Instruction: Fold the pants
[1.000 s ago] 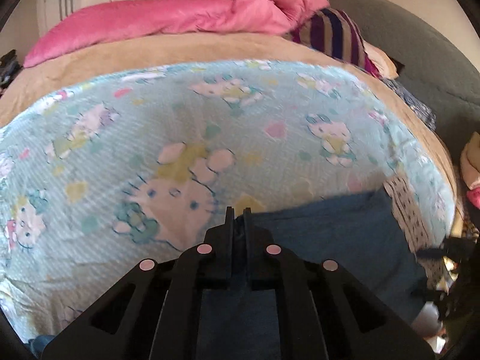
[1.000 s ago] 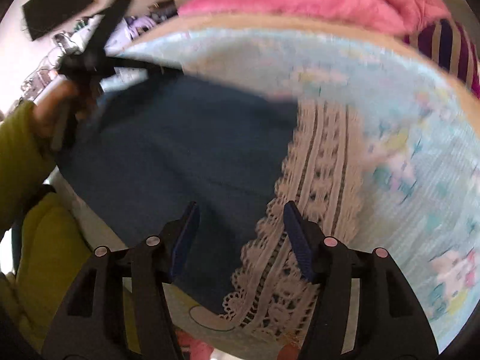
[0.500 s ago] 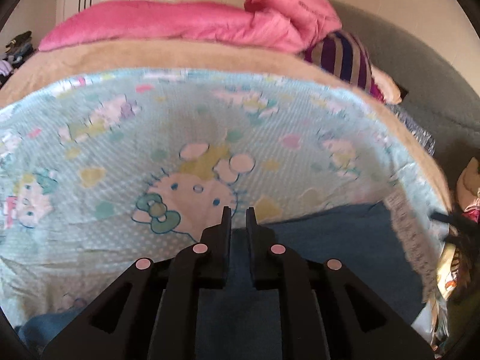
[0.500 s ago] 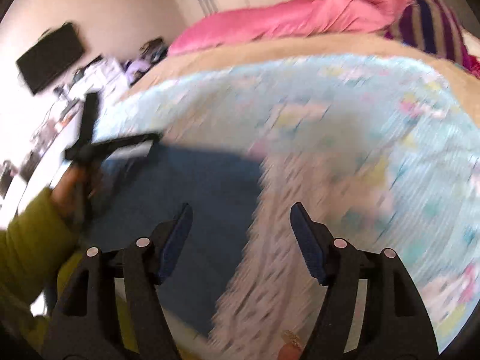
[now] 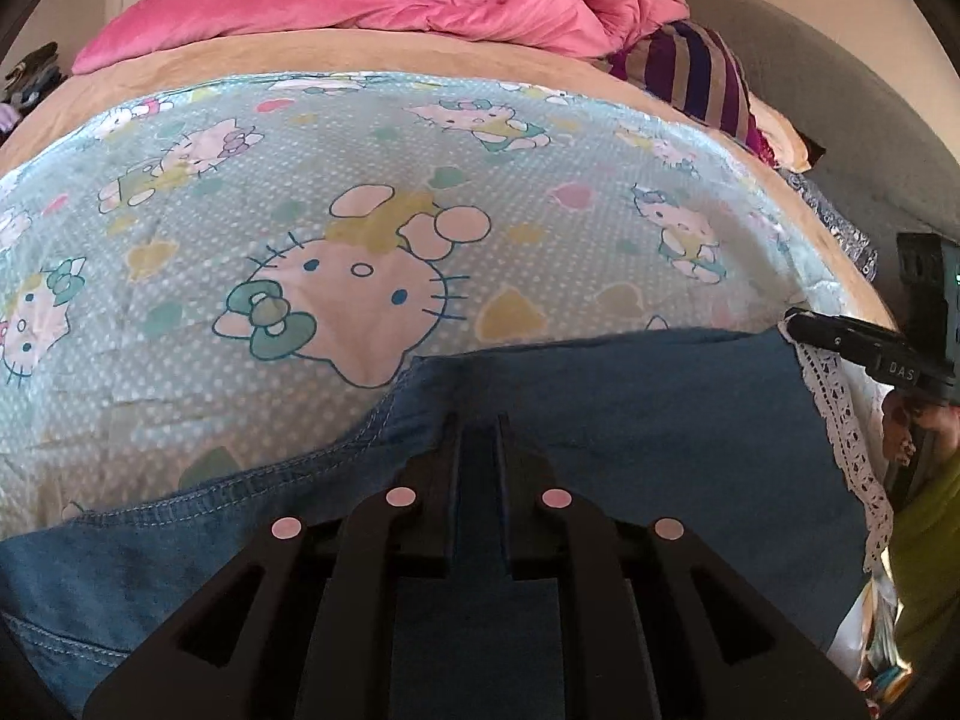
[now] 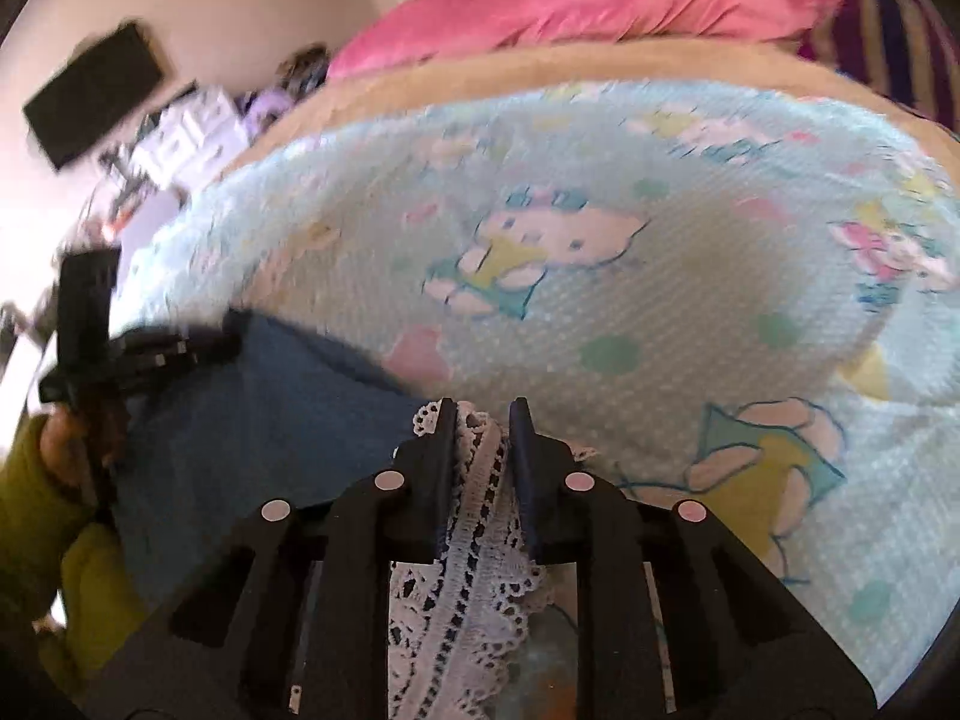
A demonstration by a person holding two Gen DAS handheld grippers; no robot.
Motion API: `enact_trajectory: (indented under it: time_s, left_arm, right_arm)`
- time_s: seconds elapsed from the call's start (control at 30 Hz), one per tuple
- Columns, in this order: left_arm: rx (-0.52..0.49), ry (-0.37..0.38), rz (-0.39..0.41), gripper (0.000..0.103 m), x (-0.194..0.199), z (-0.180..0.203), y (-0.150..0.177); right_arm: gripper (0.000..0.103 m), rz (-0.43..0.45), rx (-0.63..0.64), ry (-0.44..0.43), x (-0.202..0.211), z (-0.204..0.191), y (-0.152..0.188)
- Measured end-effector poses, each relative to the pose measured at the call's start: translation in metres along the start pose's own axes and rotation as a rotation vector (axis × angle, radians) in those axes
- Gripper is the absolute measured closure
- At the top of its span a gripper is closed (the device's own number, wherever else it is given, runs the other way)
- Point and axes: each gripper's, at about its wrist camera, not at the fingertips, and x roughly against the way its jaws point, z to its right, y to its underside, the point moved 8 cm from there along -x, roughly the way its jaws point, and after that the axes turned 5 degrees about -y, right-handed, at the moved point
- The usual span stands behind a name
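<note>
1. Up close, the left gripper (image 5: 477, 420) has its jaws pressed nearly together, pinching the blue denim pants (image 5: 660, 420) at their near edge.
2. Likewise the right gripper (image 6: 483, 414) has its jaws drawn in on the white lace trim (image 6: 474, 516), which bunches between them and runs back under the tool.
3. From the left wrist view, the pants lie flat across the near part of the bed, a stitched seam curving off to the left and the lace trim (image 5: 840, 420) bordering their right edge.
4. At the far right of that view the right gripper (image 5: 864, 345) reaches in over the lace.
5. Under the pants is a pale blue cartoon-cat blanket (image 5: 360, 192) covering a tan bedspread (image 5: 240, 60).
6. Far back lie a pink duvet (image 5: 390, 0) and a purple striped pillow (image 5: 702, 72).
7. In the blurred right wrist view, the left gripper (image 6: 180, 348) sits at the left end of the pants (image 6: 252, 420), held by a hand in a yellow-green sleeve (image 6: 36, 504).
</note>
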Motion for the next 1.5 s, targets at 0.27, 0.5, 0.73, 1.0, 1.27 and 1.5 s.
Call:
enact_trajectory:
  time_s: [0.27, 0.5, 0.73, 1.0, 1.27, 1.5]
  left_arm:
    - [0.036, 0.036, 0.017, 0.093, -0.001, -0.005, 0.002]
    - [0.084, -0.059, 0.126, 0.05, 0.064, -0.031, 0.01]
    - [0.173, -0.127, 0.071, 0.049, 0.114, -0.054, 0.068]
    - [0.122, -0.188, 0.029, 0.049, 0.121, -0.051, 0.098]
    - [0.234, -0.327, 0.001, 0.049, 0.123, -0.12, 0.097]
    - [0.249, -0.319, 0.01, 0.049, 0.117, -0.138, 0.095]
  right_arm:
    - [0.083, -0.008, 0.005, 0.094, -0.007, 0.006, 0.004]
    - [0.059, 0.095, 0.085, 0.138, 0.055, -0.031, 0.013]
    - [0.056, -0.021, 0.225, 0.118, 0.044, -0.094, 0.062]
    - [0.061, -0.102, 0.583, -0.041, 0.035, -0.199, 0.115]
    - [0.1, -0.236, 0.708, 0.0, -0.008, -0.212, 0.134]
    - [0.101, -0.306, 0.705, -0.108, -0.013, -0.225, 0.159]
